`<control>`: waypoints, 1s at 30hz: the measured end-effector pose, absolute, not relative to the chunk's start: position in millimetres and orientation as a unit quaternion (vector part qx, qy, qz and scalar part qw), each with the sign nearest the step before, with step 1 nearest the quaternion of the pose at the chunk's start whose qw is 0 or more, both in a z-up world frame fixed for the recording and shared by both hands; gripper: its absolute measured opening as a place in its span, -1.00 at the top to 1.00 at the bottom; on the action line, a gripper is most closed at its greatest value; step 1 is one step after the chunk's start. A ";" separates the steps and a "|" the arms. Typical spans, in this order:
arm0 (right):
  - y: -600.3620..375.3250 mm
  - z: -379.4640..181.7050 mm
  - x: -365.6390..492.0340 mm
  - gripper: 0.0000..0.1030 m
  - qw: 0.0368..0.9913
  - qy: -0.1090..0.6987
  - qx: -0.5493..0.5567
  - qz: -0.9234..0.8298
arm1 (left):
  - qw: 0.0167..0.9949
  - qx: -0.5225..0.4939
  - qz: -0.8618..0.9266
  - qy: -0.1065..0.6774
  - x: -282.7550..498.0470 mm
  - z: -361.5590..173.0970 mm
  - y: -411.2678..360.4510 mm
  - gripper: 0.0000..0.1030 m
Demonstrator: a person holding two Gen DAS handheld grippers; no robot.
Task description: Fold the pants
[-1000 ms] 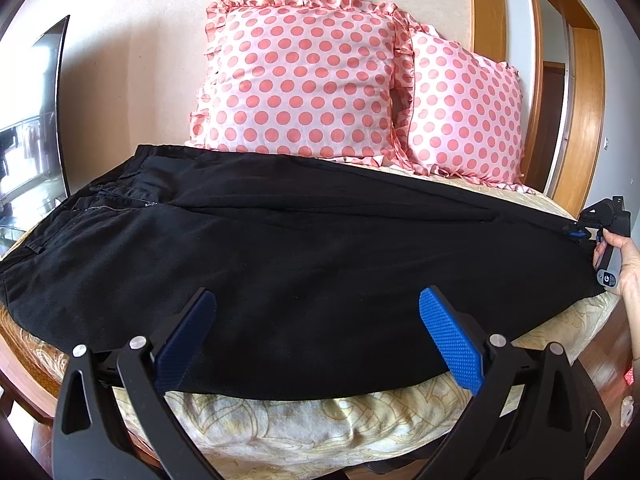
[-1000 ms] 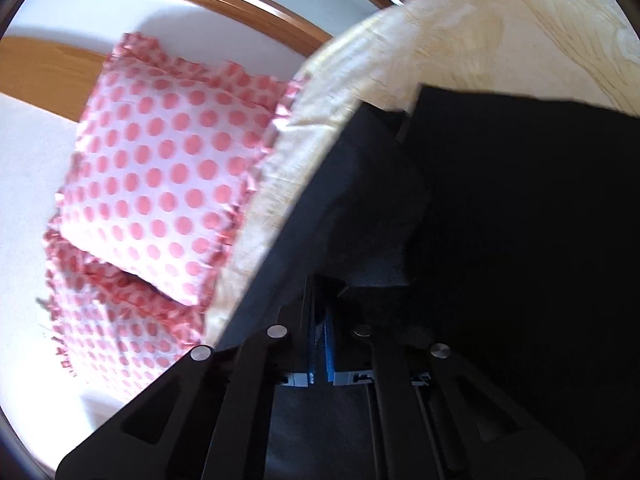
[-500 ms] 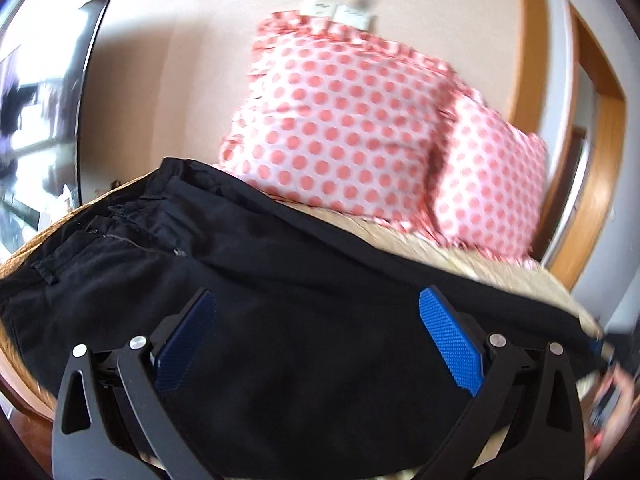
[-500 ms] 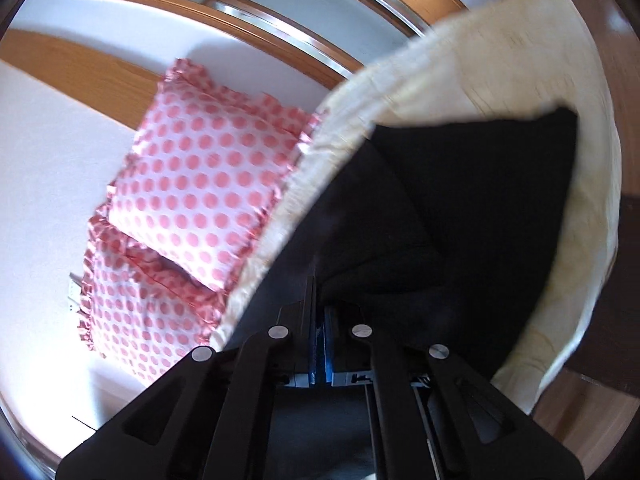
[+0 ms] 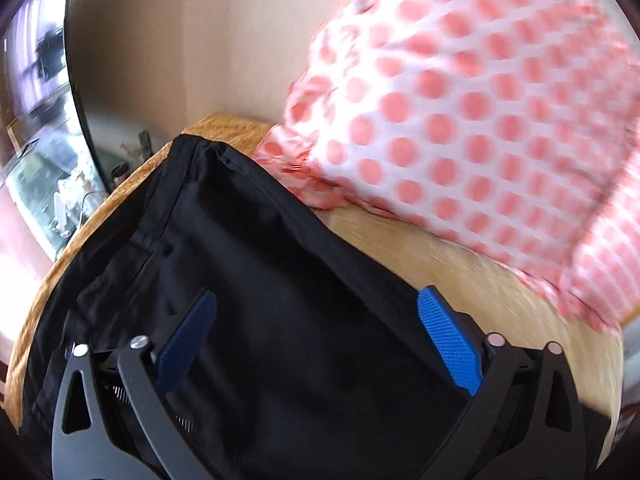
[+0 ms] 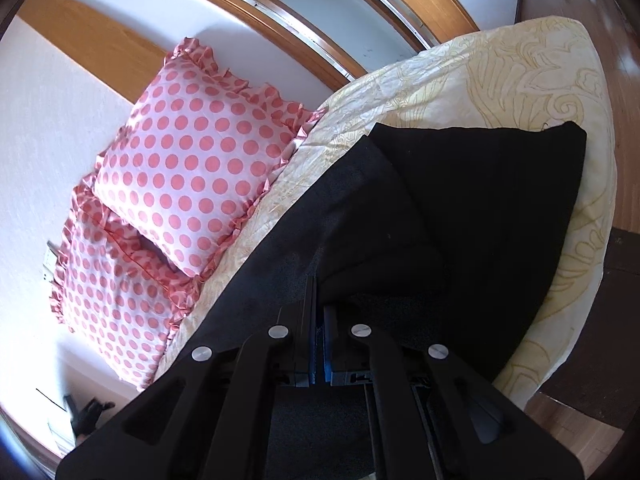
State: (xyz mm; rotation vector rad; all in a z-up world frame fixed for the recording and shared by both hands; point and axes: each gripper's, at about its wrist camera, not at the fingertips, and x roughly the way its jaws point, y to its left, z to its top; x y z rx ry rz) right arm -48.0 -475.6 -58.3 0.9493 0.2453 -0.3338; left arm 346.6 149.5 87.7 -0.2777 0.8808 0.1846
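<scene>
Black pants on bed, right gripper clamping them

Both views were brightly daylit with strong fisheye bending and dark vignetted corners. The left wrist view was motion-blurred, worst on the polka-dot pillow. The right wrist view was sharp; the black pants showed almost no detail.

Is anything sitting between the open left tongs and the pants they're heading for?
Nothing visible. The left tongs hang open directly over the black pants, with only bare fabric between the blue pads. The polka-dot pillow lies beyond the pants' far edge, off the path. The right tongs are shut on the pants.
</scene>
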 end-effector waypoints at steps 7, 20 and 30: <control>-476.4 -55.2 -44.3 0.96 0.874 0.138 0.437 -0.162 | 0.841 -0.263 0.117 0.459 398.7 49.2 183.9 -0.40; -482.7 -44.8 -41.4 0.95 0.884 0.127 0.425 -0.149 | 0.861 -0.312 0.090 0.393 343.1 66.8 209.2 0.81; -504.7 -5.6 -54.4 0.95 0.896 0.074 0.414 -0.146 | 0.921 -0.281 0.025 0.269 147.6 141.3 214.2 0.81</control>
